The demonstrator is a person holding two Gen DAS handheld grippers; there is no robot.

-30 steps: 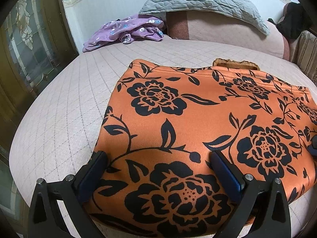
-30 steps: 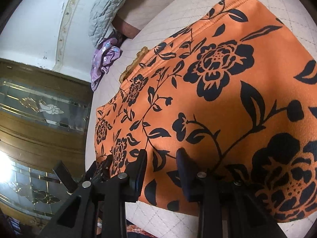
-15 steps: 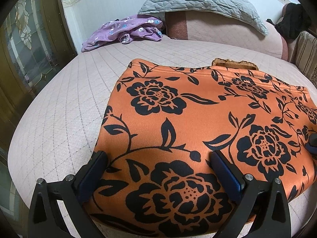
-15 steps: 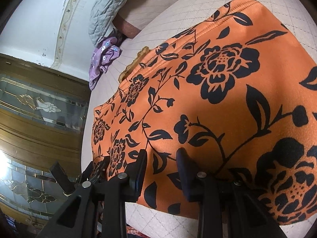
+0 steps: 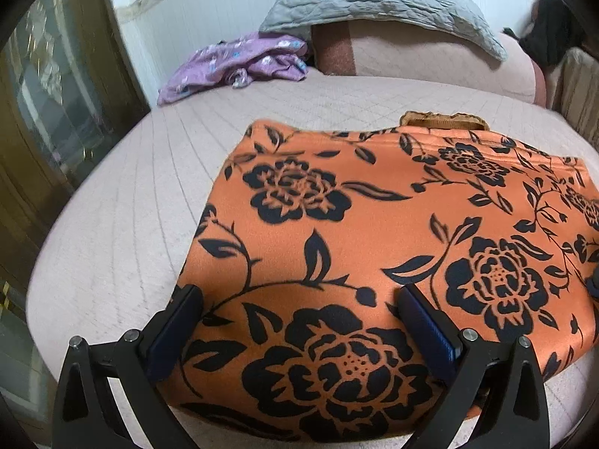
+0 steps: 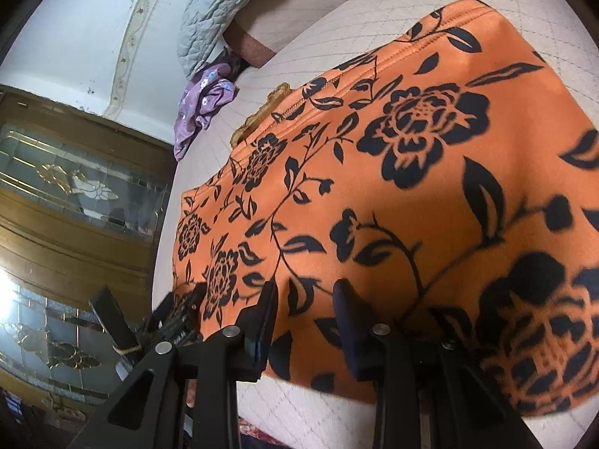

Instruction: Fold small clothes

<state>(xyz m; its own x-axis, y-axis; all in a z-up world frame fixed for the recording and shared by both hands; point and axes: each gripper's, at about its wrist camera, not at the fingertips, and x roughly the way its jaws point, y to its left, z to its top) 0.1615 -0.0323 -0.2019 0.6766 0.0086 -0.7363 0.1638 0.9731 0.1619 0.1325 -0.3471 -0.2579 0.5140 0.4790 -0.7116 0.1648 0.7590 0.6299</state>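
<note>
An orange garment with black flowers (image 5: 374, 224) lies flat and folded on the pale quilted bed (image 5: 123, 217). My left gripper (image 5: 299, 307) is open wide over the garment's near left corner, its fingers resting on the cloth. In the right wrist view the same garment (image 6: 411, 187) fills the frame. My right gripper (image 6: 305, 295) is open with a narrow gap, its fingers at the garment's near edge. The left gripper (image 6: 179, 310) shows at that view's lower left, at the garment's other corner.
A crumpled purple garment (image 5: 236, 63) lies at the bed's far left by the wall. A grey quilted pillow (image 5: 374, 3) rests on a pink bolster (image 5: 430, 56). A brown cloth edge (image 5: 441, 119) pokes out behind the orange garment. A glass-panelled wooden door (image 5: 45, 104) stands left.
Both grippers have drawn back and up slightly from the garment. The garment has not moved, and the jaws keep the same openings.
</note>
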